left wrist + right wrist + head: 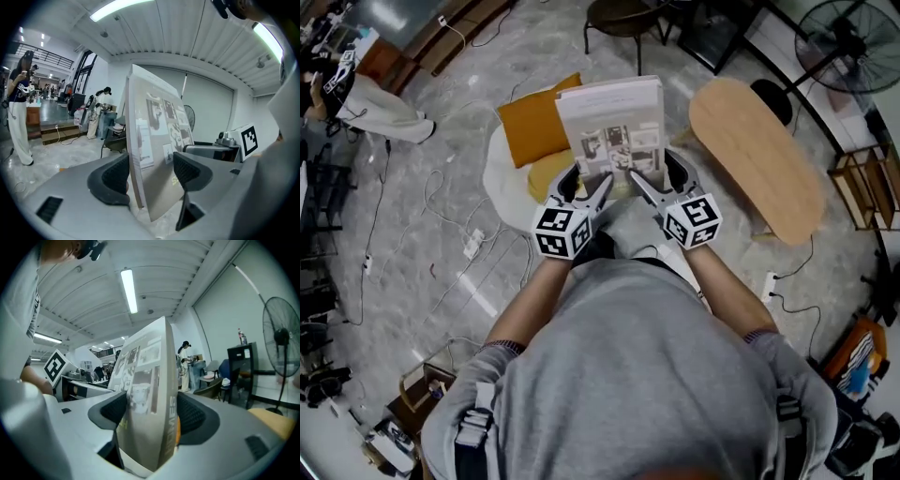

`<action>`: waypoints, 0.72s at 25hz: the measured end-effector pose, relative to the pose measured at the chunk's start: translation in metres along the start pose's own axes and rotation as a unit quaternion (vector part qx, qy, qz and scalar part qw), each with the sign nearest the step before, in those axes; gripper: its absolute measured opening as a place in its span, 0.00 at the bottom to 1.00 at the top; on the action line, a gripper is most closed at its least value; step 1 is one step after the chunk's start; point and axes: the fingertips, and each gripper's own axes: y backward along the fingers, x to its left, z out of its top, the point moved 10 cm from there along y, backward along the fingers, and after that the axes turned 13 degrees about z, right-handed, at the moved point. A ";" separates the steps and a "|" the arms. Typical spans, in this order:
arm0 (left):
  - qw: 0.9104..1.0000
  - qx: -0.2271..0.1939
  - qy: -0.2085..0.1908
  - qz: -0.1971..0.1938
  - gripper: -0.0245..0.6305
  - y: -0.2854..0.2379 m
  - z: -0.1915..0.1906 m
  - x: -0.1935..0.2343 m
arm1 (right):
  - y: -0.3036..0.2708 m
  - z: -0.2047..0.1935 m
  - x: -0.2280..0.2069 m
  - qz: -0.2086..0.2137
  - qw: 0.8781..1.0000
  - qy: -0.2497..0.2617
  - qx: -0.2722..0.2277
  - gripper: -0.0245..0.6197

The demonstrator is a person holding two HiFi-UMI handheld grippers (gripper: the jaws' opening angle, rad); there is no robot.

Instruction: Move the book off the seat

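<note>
Grey-white, with small photographs on its cover, the book stood nearly upright in the air, gripped at its lower edge from both sides. The left gripper was clamped on its left lower corner, pads against both covers, and the right gripper was clamped on the right lower corner, by the spine. In the head view the book hung over the right edge of the white round seat, beside an orange cushion. A wooden oval surface stood to the right.
</note>
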 end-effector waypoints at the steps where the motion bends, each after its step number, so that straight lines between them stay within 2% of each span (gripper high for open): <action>1: 1.000 0.004 -0.006 -0.010 0.53 -0.009 0.000 -0.017 | 0.016 -0.001 -0.009 -0.011 1.000 -0.002 -0.004 0.58; 3: 0.999 0.009 -0.016 -0.028 0.53 -0.021 0.001 -0.038 | 0.039 -0.002 -0.020 -0.030 0.999 -0.007 -0.010 0.58; 8: 0.996 0.022 -0.035 -0.076 0.53 -0.035 0.005 -0.059 | 0.067 -0.003 -0.019 -0.079 0.996 -0.014 -0.023 0.57; 13: 0.990 0.037 -0.063 -0.122 0.53 -0.077 -0.001 -0.157 | 0.158 -0.011 -0.066 -0.129 0.990 -0.028 -0.042 0.56; 15: 0.986 0.045 -0.070 -0.144 0.53 -0.082 -0.001 -0.167 | 0.171 -0.013 -0.064 -0.150 0.987 -0.034 -0.046 0.56; 18: 0.980 0.050 -0.082 -0.172 0.53 -0.088 0.005 -0.161 | 0.167 -0.011 -0.056 -0.180 0.982 -0.034 -0.050 0.56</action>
